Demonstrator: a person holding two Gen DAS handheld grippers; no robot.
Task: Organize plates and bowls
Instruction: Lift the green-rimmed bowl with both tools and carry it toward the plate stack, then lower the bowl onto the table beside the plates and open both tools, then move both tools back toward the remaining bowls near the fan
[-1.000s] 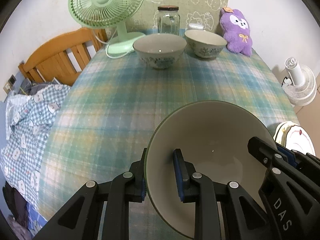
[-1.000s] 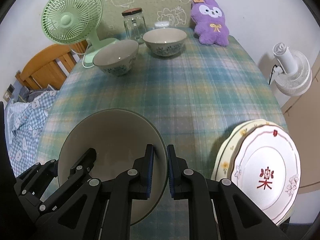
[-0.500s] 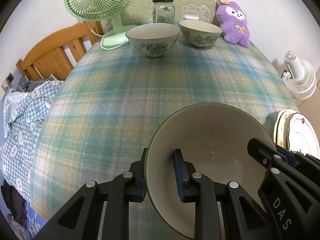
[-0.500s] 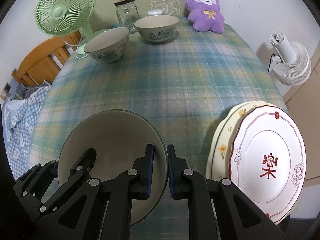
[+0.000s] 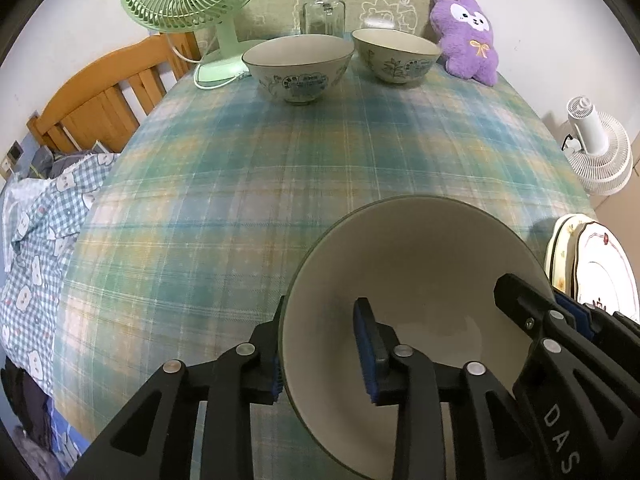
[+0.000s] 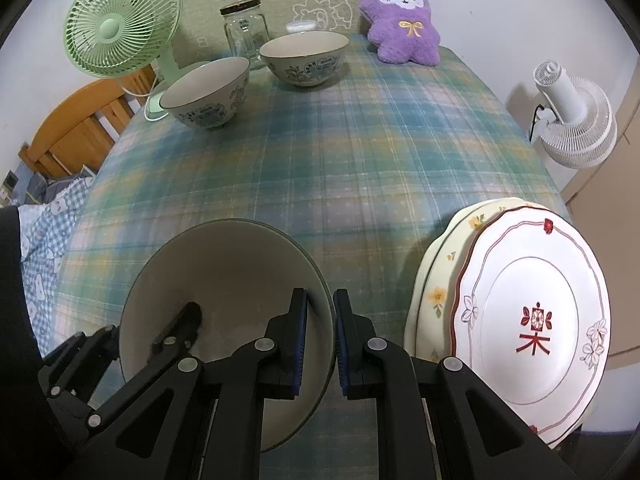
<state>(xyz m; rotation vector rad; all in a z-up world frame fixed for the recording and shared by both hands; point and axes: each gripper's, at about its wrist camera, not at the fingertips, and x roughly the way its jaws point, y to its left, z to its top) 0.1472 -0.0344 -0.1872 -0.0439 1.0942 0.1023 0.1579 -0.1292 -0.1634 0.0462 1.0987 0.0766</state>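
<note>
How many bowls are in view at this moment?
3: one near bowl between both grippers' fingers, one far bowl by the green fan, another far bowl beside the glass jar.

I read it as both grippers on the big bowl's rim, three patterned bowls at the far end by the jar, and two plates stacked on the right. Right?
Not quite: only two patterned bowls stand at the far end by the jar, as the right wrist view shows. The rest holds: both grippers are on the big bowl's rim, and two plates are stacked on the right.

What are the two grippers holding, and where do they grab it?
The big plain bowl. The right gripper pinches its right rim; the left gripper, jaws just opening, straddles the left rim.
</note>
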